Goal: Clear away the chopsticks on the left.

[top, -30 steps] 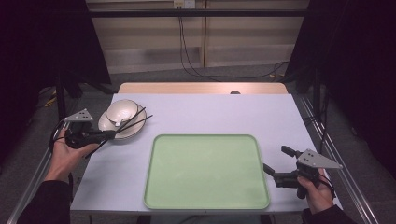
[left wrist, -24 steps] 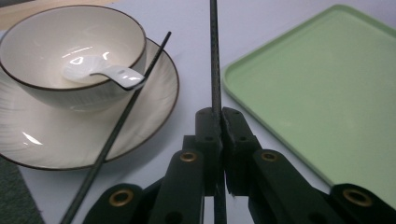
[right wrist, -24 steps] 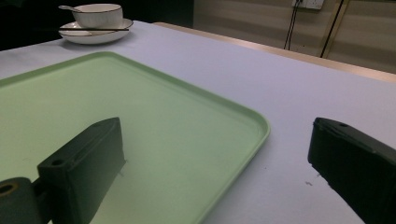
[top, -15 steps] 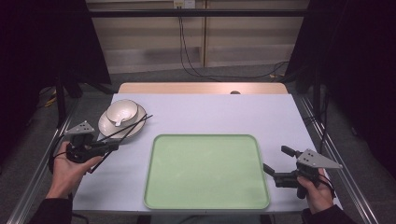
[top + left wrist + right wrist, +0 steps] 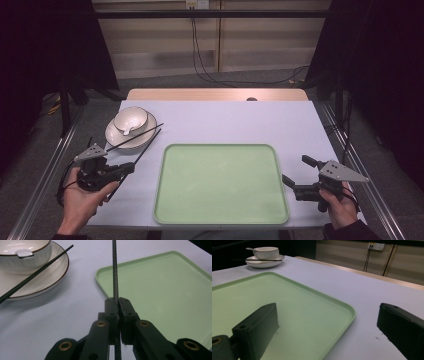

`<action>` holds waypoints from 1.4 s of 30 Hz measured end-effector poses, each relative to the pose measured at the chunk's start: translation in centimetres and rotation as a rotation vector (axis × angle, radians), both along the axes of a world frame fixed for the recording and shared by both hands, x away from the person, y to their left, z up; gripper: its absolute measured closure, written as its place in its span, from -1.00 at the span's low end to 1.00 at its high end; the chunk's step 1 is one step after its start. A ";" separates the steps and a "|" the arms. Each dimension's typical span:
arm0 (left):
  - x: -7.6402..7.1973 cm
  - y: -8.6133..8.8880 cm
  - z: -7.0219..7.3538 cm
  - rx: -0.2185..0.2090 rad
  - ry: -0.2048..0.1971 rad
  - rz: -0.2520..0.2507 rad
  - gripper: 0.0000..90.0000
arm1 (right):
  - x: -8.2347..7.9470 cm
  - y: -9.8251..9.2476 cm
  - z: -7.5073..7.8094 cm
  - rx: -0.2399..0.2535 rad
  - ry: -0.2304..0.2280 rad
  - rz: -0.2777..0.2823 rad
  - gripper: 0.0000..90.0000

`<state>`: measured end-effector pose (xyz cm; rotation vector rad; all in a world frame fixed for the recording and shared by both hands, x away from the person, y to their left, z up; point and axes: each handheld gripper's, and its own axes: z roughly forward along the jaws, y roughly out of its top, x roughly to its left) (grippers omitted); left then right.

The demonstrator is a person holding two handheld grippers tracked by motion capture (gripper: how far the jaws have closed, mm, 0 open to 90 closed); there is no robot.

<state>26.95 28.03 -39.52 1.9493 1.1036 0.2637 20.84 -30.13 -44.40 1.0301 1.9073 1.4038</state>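
Left gripper (image 5: 131, 168) clamped on one chopstick (image 5: 115, 270); right gripper (image 5: 294, 179) spread wide, holding nothing.

The held chopstick sits at the counter's (image 5: 225, 120) nine o'clock side, just left of the green tray (image 5: 220, 182), pointing toward one o'clock. The second chopstick (image 5: 135, 138) rests across the plate (image 5: 114, 136) carrying the bowl (image 5: 131, 120).

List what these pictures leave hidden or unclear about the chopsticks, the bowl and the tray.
- Held chopstick: in the left gripper view its far tip is cut off by the top edge, and its near end sits hidden between the left gripper jaws.
- Bowl: its contents are too small to tell in the high view.
- Tray: its near part is covered by the right gripper jaw.
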 end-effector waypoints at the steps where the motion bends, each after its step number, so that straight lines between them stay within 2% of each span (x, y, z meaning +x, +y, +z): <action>1: -0.2 -0.2 -0.1 0.005 0.006 0.019 0.92 | 0.0 0.0 0.0 -0.002 0.000 0.005 -0.93; 2: -0.6 -0.7 -0.2 0.015 0.018 0.041 0.92 | 0.0 0.0 0.0 0.001 -0.001 0.003 -0.93; 5: -1.0 -1.2 -0.4 0.014 0.022 0.062 0.92 | 0.0 0.0 0.0 -0.001 0.001 0.001 -0.93; 10: -2.2 -2.3 -0.7 -0.012 0.039 0.088 0.92 | 0.0 0.0 0.0 -0.002 0.000 0.002 -0.93; 13: -2.7 -2.9 -1.1 -0.015 0.038 0.136 0.92 | 0.0 0.1 0.0 -0.005 -0.001 0.000 -0.93; 18: -3.2 -4.1 -1.6 -0.019 0.071 0.190 0.92 | 0.0 0.1 0.0 -0.004 0.004 0.006 -0.93; 24: -2.9 -5.4 -2.5 -0.027 0.116 0.206 0.92 | 0.1 0.1 0.0 -0.007 0.004 0.005 -0.93; 28: -1.9 -6.8 -3.5 -0.037 0.173 0.257 0.92 | 0.1 0.2 0.0 -0.016 0.003 0.013 -0.93; 31: -1.6 -6.9 -3.7 -0.059 0.186 0.258 0.91 | 0.1 0.2 0.0 -0.022 0.001 0.014 -0.93; 33: -1.6 -7.3 -3.7 -0.078 0.175 0.259 0.91 | 0.1 0.2 0.0 -0.018 0.004 0.014 -0.93; 35: -1.4 -7.8 -4.1 -0.065 0.182 0.252 0.91 | 0.1 0.2 0.0 -0.017 0.003 0.014 -0.93; 36: -1.2 -8.0 -4.4 -0.063 0.199 0.247 0.92 | 0.0 0.2 0.0 -0.018 0.004 0.015 -0.93; 39: -0.7 -8.6 -5.0 -0.030 0.193 0.245 0.92 | 0.1 0.3 0.0 -0.021 0.001 0.024 -0.93; 42: -0.5 -8.8 -5.3 -0.028 0.212 0.243 0.92 | 0.1 0.3 -0.1 -0.022 0.001 0.023 -0.93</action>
